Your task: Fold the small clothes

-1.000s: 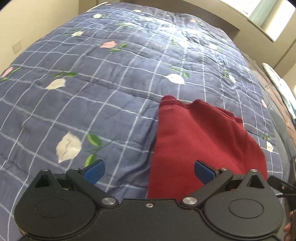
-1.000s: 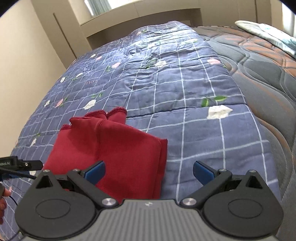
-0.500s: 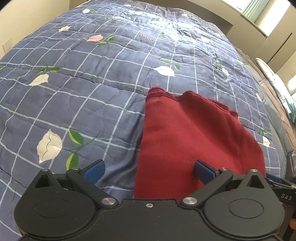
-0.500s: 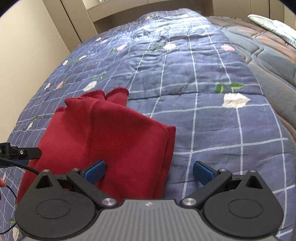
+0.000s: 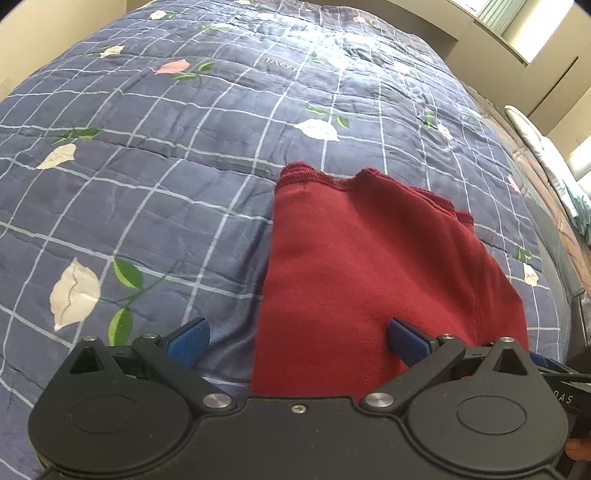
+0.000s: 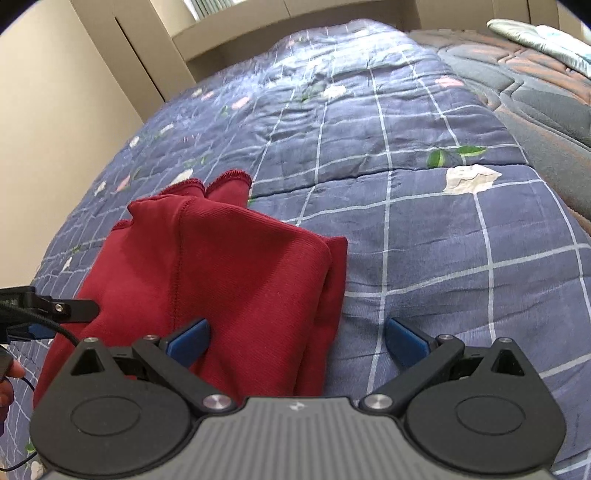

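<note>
A dark red knit garment (image 5: 365, 266) lies folded into a rough rectangle on the blue floral quilt (image 5: 166, 177); its hemmed edges point away from me. It also shows in the right wrist view (image 6: 229, 273). My left gripper (image 5: 297, 341) is open and empty, its jaws straddling the garment's near left edge. My right gripper (image 6: 297, 339) is open and empty, its jaws straddling the garment's near right folded edge. The left gripper's tip (image 6: 74, 309) shows at the left of the right wrist view.
The quilt (image 6: 424, 229) covers most of the bed. A bare quilted mattress (image 6: 546, 110) lies to the right with a pale folded cloth (image 6: 535, 35) at its far end. Beige walls and a ledge (image 6: 258, 33) bound the bed's far side.
Both grippers have moved closer to the red garment, which now fills more of each view. Both stay open. The garment itself has not moved.
</note>
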{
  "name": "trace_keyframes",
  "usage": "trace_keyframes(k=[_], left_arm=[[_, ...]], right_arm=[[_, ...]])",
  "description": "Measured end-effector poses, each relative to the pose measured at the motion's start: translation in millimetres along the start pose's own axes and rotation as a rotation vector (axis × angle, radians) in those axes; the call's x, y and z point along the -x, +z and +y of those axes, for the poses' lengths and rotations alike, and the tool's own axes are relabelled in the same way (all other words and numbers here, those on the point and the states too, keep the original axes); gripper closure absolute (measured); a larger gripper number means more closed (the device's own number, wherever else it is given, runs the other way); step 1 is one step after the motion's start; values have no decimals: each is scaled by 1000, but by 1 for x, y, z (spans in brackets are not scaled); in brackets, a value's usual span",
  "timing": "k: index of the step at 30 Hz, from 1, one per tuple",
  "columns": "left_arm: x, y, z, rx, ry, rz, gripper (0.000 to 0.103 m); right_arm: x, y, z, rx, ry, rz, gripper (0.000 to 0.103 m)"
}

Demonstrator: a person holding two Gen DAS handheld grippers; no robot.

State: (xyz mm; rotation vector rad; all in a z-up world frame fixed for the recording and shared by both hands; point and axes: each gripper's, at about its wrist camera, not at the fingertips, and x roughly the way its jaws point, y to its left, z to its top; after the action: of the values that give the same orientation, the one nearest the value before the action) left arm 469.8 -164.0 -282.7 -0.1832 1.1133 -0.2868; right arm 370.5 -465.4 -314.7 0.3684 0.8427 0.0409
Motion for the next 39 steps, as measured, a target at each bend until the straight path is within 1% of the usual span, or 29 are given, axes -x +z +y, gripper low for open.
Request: trace_keyframes(k=[4, 7, 11, 16, 25, 27, 31, 34, 37, 39], left_arm=[[-7, -4, -7, -32, 39, 3, 1], [-8, -7, -8, -19, 42, -3, 0], [-9, -10, -7, -6, 42, -10, 0], [-9, -10, -6, 4, 38, -10, 0], [-11, -10, -4, 13, 29, -1, 0], [-11, -9, -4, 12, 28, 1, 0], [-12, -8, -4, 8, 23, 8, 0], [-12, -6, -3, 2, 16, 14, 0], [-13, -5, -2, -7, 8, 22, 0], [-14, -3, -2, -13, 3, 29, 0]], right_arm=[[6, -21, 1, -4, -6, -115, 0], [7, -27, 3, -10, -21, -156, 0], [7, -28, 4, -7, -24, -170, 0], [7, -28, 5, -5, -28, -157, 0], [6, -19, 8, -14, -46, -108, 0], [5, -15, 8, -20, -48, -84, 0], [3, -3, 8, -29, -48, -8, 0], [3, 2, 9, -38, -47, 20, 0], [5, 2, 12, -35, -39, 25, 8], [8, 2, 14, -47, -28, 26, 18]])
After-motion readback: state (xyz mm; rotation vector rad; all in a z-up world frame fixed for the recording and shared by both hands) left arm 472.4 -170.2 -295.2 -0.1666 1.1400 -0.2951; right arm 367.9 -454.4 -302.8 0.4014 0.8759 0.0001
